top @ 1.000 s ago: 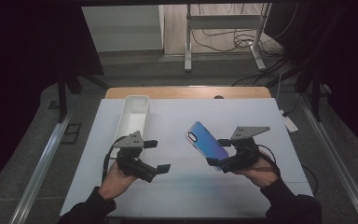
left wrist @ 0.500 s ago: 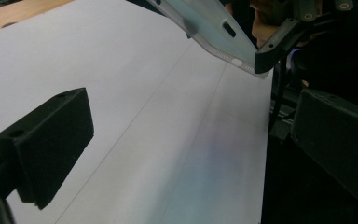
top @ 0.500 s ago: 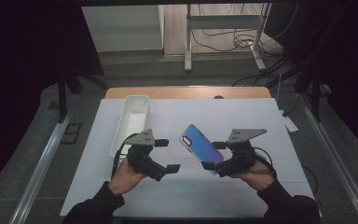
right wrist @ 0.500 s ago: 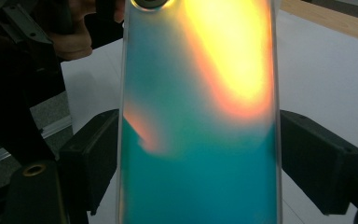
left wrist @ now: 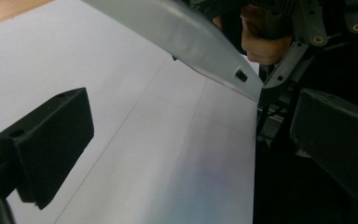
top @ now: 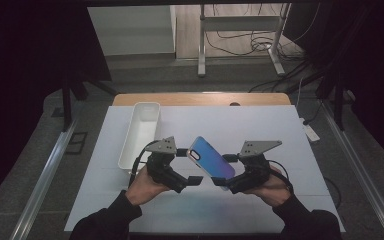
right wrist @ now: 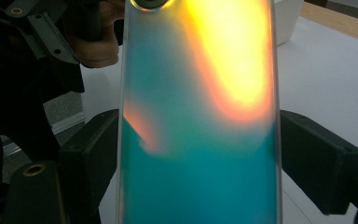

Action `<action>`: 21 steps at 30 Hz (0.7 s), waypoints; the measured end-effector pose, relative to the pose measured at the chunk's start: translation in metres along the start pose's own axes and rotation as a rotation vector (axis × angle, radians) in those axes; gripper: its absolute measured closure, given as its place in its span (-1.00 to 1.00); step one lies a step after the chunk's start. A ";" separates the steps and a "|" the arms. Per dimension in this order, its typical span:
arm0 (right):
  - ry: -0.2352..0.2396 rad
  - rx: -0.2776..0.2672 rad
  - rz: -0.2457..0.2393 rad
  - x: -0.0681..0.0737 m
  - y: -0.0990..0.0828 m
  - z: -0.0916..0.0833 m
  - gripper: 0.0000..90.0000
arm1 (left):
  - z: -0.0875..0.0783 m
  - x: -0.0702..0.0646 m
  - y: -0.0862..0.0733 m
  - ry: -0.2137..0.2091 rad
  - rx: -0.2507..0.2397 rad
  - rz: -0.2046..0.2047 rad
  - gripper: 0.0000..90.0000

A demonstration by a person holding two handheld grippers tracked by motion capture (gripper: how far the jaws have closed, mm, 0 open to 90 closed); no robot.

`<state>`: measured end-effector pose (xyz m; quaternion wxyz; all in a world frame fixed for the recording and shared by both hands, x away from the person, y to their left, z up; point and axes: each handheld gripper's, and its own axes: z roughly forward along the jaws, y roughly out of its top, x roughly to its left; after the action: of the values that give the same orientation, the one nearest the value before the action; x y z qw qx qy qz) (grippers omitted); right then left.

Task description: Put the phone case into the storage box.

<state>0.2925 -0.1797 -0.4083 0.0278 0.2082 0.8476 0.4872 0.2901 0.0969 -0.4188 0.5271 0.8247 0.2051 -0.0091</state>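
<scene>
At the lower centre of the high view, the right gripper (top: 223, 171) clamps its jaws on the long edges of a glossy blue-green iridescent phone (top: 210, 163), tilted above the white table sheet (top: 280, 130). The left gripper (top: 188, 165), jaws wide apart and empty, sits just beside the phone's upper end.

A wooden table (top: 260, 99) sits in the middle of the frame, its top almost wholly covered by a white sheet (top: 260, 130); bare wood shows as a strip along the far edge. A long white tray (top: 141, 133) lies on the sheet, left of centre.
</scene>
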 end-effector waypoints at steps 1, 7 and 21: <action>0.000 -0.001 0.001 0.000 0.000 0.000 -0.62 | 0.000 0.000 0.001 -0.008 -0.007 0.002 -0.97; 0.007 -0.004 0.007 -0.001 0.000 0.000 -0.62 | -0.004 0.002 0.000 -0.048 -0.036 -0.005 -0.61; 0.019 -0.004 0.003 -0.001 -0.001 0.000 -0.62 | -0.009 0.004 -0.002 -0.129 -0.049 -0.021 0.23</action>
<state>0.2936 -0.1803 -0.4098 0.0194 0.2048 0.8465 0.4910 0.2913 0.1073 -0.4176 0.5590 0.8071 0.1792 -0.0628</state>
